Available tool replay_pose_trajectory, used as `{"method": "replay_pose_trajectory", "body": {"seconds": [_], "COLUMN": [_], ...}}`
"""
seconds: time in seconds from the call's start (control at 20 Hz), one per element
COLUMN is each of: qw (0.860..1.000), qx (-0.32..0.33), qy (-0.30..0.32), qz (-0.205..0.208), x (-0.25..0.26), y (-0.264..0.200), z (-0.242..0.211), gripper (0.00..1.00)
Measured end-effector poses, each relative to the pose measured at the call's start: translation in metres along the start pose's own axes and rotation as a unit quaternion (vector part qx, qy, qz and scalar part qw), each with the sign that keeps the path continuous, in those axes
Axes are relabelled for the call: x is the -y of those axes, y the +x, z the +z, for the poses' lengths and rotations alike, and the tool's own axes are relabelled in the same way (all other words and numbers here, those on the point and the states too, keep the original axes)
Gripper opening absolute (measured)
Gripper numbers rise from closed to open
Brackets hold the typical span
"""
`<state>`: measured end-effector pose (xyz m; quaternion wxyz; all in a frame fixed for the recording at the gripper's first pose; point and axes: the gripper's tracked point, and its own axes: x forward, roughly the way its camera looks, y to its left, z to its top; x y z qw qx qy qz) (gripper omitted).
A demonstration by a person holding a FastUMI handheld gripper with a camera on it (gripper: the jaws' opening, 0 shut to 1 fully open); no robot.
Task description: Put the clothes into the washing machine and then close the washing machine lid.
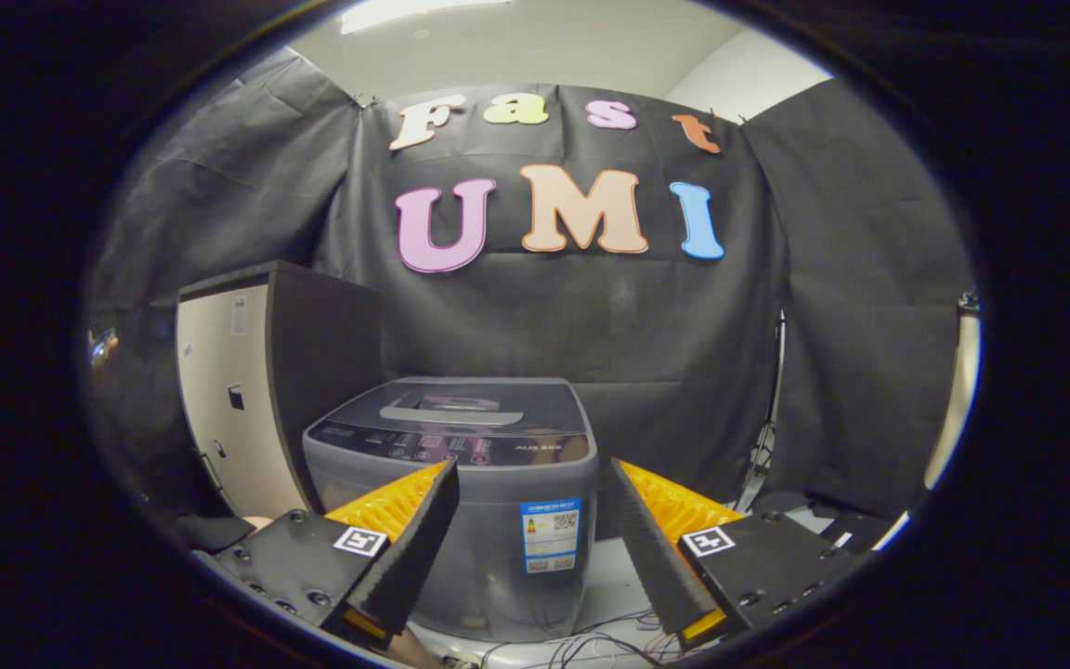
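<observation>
A: How many things are there to count?

B: One washing machine (461, 483), grey, a top loader, standing just ahead of the gripper (535, 469) and partly between its two fingers. One tall cabinet (256, 381) with a pale door and dark side, just beside the machine on its left. One blue label (551, 536) on the machine's front face. A loose tangle of cables (591, 641) on the pale floor (614, 581) at its foot.

A: And the fingers?

B: Two, spread wide apart, with nothing between the pads; they touch nothing. The machine's front shows in the gap.

A: Is the lid up or down?

B: Down. The lid (465, 409) lies flat on top, with a light handle bar across it and a dark control strip along the front edge.

A: So what is in the drum?

B: Cannot tell, the lid covers it.

A: Any clothes?

B: There is a dark, low heap (210, 530) on the floor below the cabinet, beyond the left finger, but it is too dim to say what it is.

A: Anything cut off?

B: The machine's lower corners are hidden behind the fingers, and a pale upright pole (958, 390) at the far right is only partly seen
</observation>
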<state>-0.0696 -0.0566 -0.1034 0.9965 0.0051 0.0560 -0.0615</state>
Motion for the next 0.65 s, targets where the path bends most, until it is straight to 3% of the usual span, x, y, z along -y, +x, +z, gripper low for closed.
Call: {"method": "replay_pose_trajectory", "body": {"seconds": [0.65], "qw": [1.0], "qx": [0.001], "qy": [0.0], "qz": [-0.001], "x": [-0.0012], "y": [0.0058], "z": [-0.0041], "gripper": [0.99]}}
